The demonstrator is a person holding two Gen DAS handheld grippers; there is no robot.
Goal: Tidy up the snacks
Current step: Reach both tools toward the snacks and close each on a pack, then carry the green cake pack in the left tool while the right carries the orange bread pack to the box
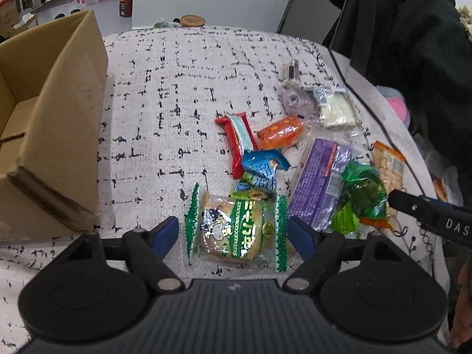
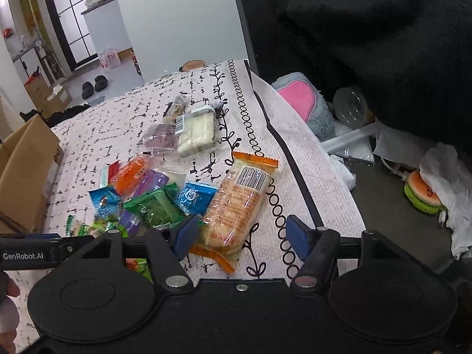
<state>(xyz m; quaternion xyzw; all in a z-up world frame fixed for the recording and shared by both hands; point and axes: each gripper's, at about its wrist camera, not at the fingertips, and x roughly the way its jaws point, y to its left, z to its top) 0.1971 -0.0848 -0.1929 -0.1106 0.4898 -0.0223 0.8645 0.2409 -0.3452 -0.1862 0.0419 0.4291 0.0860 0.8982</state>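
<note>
A heap of wrapped snacks lies on a bench [image 1: 183, 94] covered with a white cloth marked with broken black lines. An open cardboard box [image 1: 56, 124] stands on the cloth at the left, well apart from the heap.

The left tongs [image 1: 233, 233] hang low over the near end of the heap, spread, with a bun in a clear and green wrapper [image 1: 236, 230] lying flat between the two blue tips. The right tip sits just beside the wrapper's edge; whether it touches cannot be told, and the left tip stands clear of it. Beyond the bun lie a small blue packet [image 1: 264, 165], a red bar [image 1: 233, 144], an orange packet [image 1: 280, 132], a purple packet [image 1: 318, 180] and a crumpled green packet [image 1: 362, 191].

The right tongs [image 2: 242, 233] are also spread, straddling the near end of a long pack of biscuits with orange ends [image 2: 239, 203], which lies flat on the cloth near its looped border. The left tip is just against the pack's side; the right tip is apart from it. Farther off lies a clear pack of pale wafers [image 2: 197, 132]. Past the bench edge a grey cushion with a pink heart [image 2: 306, 109] rests on the floor.
</note>
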